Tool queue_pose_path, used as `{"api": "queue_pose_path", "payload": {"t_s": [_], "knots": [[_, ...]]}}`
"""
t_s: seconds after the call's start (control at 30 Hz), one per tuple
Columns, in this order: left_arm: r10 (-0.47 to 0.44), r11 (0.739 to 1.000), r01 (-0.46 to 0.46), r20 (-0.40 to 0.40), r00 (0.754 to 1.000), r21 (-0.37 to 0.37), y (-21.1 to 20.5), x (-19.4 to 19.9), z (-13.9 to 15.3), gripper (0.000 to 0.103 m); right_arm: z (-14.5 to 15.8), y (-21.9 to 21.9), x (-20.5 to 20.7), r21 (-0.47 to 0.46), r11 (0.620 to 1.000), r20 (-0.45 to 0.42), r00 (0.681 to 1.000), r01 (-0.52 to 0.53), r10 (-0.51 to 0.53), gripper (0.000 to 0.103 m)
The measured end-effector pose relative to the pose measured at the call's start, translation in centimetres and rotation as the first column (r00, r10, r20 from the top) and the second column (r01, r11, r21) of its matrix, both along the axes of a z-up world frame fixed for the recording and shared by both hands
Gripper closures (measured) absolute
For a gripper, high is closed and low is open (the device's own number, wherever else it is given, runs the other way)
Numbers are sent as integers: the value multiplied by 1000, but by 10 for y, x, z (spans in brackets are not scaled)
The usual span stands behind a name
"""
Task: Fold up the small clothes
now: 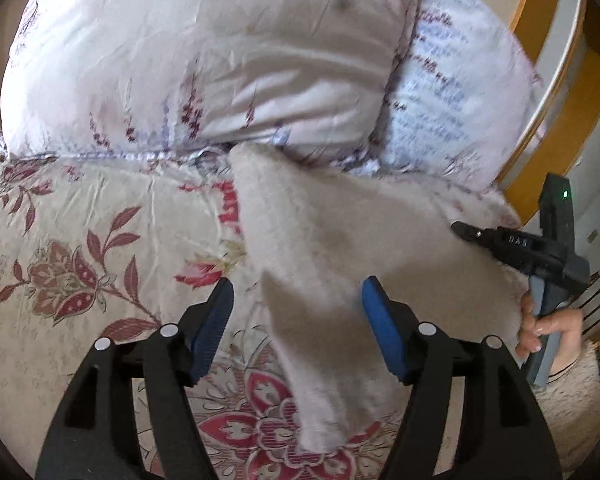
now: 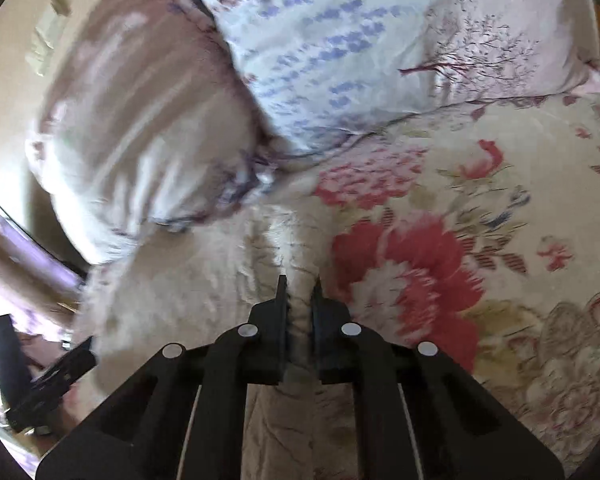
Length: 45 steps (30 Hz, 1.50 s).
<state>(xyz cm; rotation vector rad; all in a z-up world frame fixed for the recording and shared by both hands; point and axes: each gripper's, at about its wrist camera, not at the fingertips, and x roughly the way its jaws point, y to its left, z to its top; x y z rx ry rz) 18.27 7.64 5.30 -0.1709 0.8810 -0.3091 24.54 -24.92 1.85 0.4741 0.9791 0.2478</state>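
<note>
A beige fluffy garment lies partly lifted over the floral bedspread, and one narrow end hangs down toward the camera. My left gripper is open, its blue pads standing wide on either side of that hanging end; the left pad is clear of the cloth. At the right, a hand holds my right gripper at the garment's far edge. In the right wrist view, the right gripper is shut on a pinched ridge of the garment. The left gripper shows at the lower left.
Two pale floral pillows lie along the head of the bed just beyond the garment. A yellow wooden frame stands past the bed's right edge. The bedspread stretches to the right of the garment.
</note>
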Motion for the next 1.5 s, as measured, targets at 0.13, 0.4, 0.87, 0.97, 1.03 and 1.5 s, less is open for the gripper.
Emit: {"api": "queue_pose_path", "payload": {"t_s": [0.13, 0.4, 0.87, 0.97, 1.03, 1.5], "knots": [[5, 1000, -5, -1, 1000, -1, 7, -10, -1, 36, 10, 0, -9, -32, 999, 14, 1000, -19, 19, 84], [14, 998, -15, 14, 1000, 57, 8, -24, -6, 31, 57, 19, -74, -93, 983, 209, 962, -161, 177, 63], [37, 989, -51, 98, 995, 140, 2, -47, -7, 20, 41, 47, -108, -291, 953, 175, 975, -81, 137, 13], [50, 993, -63, 134, 990, 97, 8, -64, 0, 12, 55, 42, -126, -308, 951, 250, 961, -35, 116, 11], [70, 994, -81, 135, 988, 77, 11, -75, 1, 7, 59, 39, -133, -299, 954, 267, 958, -18, 102, 8], [124, 971, -132, 50, 991, 200, -16, -111, -18, 2, 47, 51, -167, -317, 948, 252, 963, -6, 90, 1]]}}
